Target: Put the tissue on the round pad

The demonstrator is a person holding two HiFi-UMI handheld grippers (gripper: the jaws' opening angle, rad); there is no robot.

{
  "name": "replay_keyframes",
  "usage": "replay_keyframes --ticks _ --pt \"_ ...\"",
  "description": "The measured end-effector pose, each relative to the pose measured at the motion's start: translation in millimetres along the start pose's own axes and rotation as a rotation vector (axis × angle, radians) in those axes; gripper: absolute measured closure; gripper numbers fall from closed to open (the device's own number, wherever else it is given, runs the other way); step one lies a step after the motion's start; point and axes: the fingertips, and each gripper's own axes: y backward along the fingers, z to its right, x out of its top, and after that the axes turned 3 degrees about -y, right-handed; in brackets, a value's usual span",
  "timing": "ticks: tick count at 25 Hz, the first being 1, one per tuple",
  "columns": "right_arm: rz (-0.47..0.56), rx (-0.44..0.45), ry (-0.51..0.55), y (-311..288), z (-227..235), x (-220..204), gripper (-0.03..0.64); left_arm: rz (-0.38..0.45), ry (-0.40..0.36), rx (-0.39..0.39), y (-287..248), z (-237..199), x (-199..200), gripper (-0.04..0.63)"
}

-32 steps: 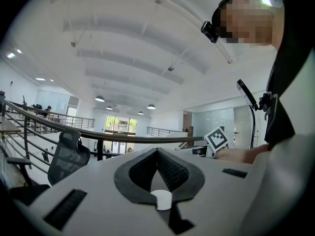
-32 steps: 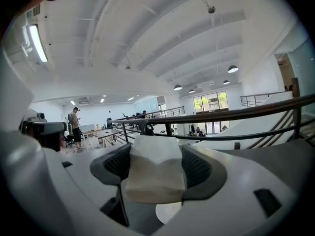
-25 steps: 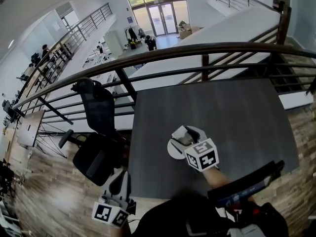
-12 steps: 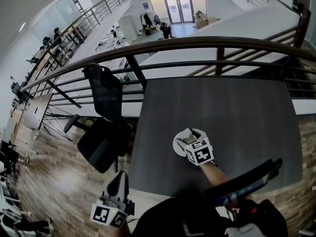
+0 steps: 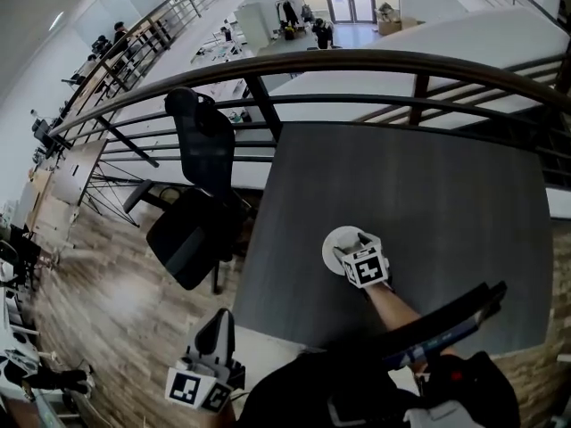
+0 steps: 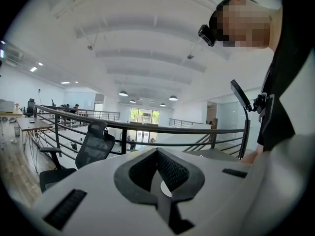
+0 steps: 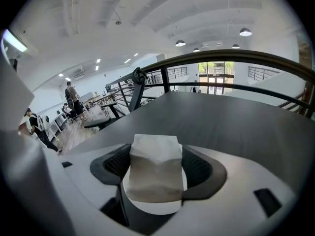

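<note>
Head view: the right gripper (image 5: 357,246) hangs over the white round pad (image 5: 333,249) on the dark table (image 5: 428,185). The left gripper (image 5: 217,330) is well apart from it, off the table's near edge.

Left gripper view: jaws together, nothing between them.

Right gripper view: jaws clamped on the two sides of the folded tissue (image 7: 155,168), directly over the pad; contact with the pad cannot be told. The tissue is probably light, soft and easily crushed, so a gentle side grip suits it.
</note>
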Motion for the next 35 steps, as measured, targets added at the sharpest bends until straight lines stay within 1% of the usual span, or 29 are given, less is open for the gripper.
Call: replay_keyframes --ticks 2,7,10,14,19,22,24,29,32,35 --pt "-0.025 -0.003 0.001 -8 4 -9 0.288 -0.025 0.003 0.026 4 -3 -6 0.592" --pt "-0.081 -0.003 0.016 -26 8 -31 0.288 -0.038 0.008 0.064 12 -5 -13 0.592" --pt "-0.102 0.011 0.032 -32 3 -37 0.288 -0.038 0.011 0.08 18 -6 -10 0.592" --pt "-0.128 0.005 0.049 -41 3 -42 0.288 -0.036 0.014 0.097 21 -10 -10 0.592" --pt "-0.174 -0.015 0.131 -51 3 -50 0.288 -0.047 0.015 0.11 24 -14 -16 0.592" --pt "-0.169 -0.042 0.204 -56 6 -49 0.288 -0.046 0.013 0.111 25 -15 -17 0.592" --pt "-0.168 -0.05 0.223 -59 6 -49 0.288 -0.045 0.009 0.117 27 -18 -17 0.592" --pt "-0.181 -0.05 0.217 -60 8 -51 0.288 -0.034 0.028 0.123 30 -20 -15 0.592" --pt "-0.222 -0.029 0.179 -59 7 -55 0.288 -0.031 0.032 0.119 31 -21 -16 0.592" --pt "-0.244 -0.03 0.165 -60 7 -60 0.288 -0.012 0.039 0.106 30 -22 -13 0.592"
